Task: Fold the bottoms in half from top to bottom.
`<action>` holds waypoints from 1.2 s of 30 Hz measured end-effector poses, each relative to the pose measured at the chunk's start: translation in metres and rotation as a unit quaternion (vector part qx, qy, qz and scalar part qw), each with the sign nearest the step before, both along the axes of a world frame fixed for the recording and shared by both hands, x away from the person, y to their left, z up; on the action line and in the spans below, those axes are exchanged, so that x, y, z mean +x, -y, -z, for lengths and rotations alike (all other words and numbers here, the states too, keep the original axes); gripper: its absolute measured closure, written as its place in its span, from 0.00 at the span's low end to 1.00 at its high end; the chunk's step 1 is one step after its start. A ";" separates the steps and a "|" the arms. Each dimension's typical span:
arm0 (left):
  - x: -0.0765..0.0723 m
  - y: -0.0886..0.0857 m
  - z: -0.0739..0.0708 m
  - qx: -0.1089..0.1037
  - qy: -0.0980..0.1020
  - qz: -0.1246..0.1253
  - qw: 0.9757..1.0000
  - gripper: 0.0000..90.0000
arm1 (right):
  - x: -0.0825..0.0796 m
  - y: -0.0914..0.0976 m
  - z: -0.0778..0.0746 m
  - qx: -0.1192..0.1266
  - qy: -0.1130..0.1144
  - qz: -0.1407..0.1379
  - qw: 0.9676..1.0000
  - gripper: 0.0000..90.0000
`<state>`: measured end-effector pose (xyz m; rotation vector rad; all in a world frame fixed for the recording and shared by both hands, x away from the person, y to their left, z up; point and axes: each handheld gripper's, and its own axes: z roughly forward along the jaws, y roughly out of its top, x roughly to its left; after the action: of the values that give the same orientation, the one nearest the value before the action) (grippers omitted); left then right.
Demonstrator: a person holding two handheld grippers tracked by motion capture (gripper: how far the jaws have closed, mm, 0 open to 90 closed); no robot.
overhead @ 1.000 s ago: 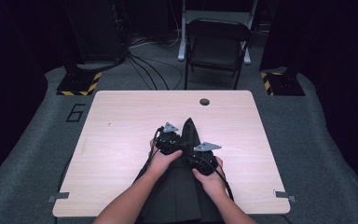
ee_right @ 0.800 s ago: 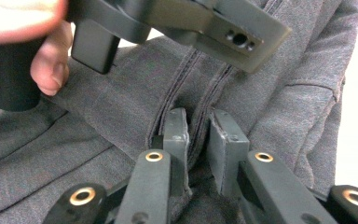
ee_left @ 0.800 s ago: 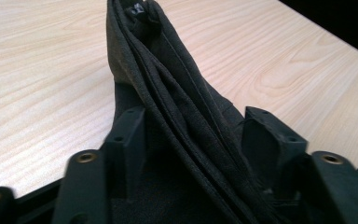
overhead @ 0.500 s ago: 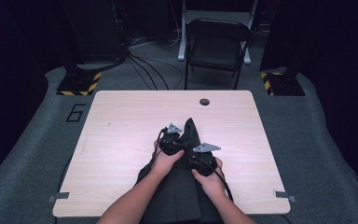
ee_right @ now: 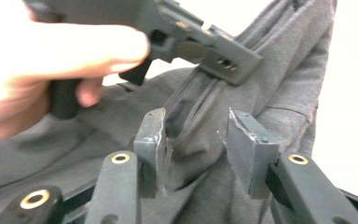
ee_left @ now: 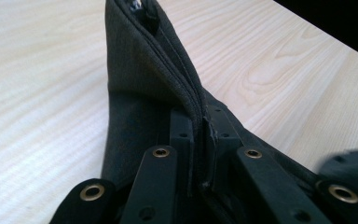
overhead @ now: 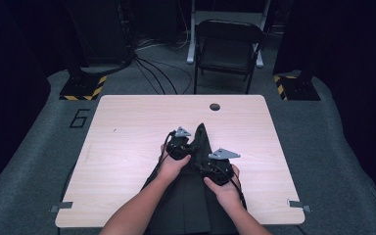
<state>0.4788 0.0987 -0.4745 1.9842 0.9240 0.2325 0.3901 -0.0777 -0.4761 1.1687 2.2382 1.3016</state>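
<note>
the dark grey garment (overhead: 199, 147) lies on the near half of the wooden table (overhead: 127, 147), its lower part hanging over the near edge between the person's forearms, and one corner of it is pulled up into a peak just ahead of both grippers. the left gripper (overhead: 180, 146) sits at the left flank of that peak. in the left gripper view its jaws have just been closing and now pinch a thick seamed fold of the garment (ee_left: 168, 84) tight between the pads, the cloth rising straight up and away from the fingertips. the right gripper (overhead: 214, 164) is just beside it, nearer the person and slightly to the right. in the right gripper view its jaws have just been opening and now stand apart, with a ridge of the garment (ee_right: 279, 79) lying loose in the gap and the pads not pressing on it. beyond those jaws the left gripper (ee_right: 228, 58) clamps the same fold, with the person's left hand (ee_right: 42, 65) wrapped round its handle.
</note>
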 end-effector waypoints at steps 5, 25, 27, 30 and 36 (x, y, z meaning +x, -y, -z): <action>0.003 -0.008 -0.020 0.005 0.014 0.011 1.000 0.92 | -0.011 -0.004 -0.002 -0.002 -0.002 -0.021 1.000 0.63; 0.004 -0.030 -0.071 0.016 0.040 0.041 0.998 0.93 | -0.020 -0.038 0.028 -0.055 -0.050 -0.109 0.991 0.62; 0.003 -0.031 -0.075 0.011 0.043 0.043 0.998 0.93 | -0.019 -0.037 0.029 -0.058 -0.051 -0.110 0.991 0.62; 0.000 -0.035 -0.084 0.007 0.046 0.051 0.998 0.93 | -0.017 -0.037 0.030 -0.063 -0.045 -0.111 0.991 0.61; -0.007 -0.043 -0.102 -0.001 0.057 0.066 0.996 0.93 | -0.016 -0.039 0.032 -0.077 -0.035 -0.112 0.990 0.61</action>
<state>0.4722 0.1415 -0.3724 2.0005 0.7168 0.2667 0.3740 -0.0386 -0.5084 0.9447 2.5315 1.1548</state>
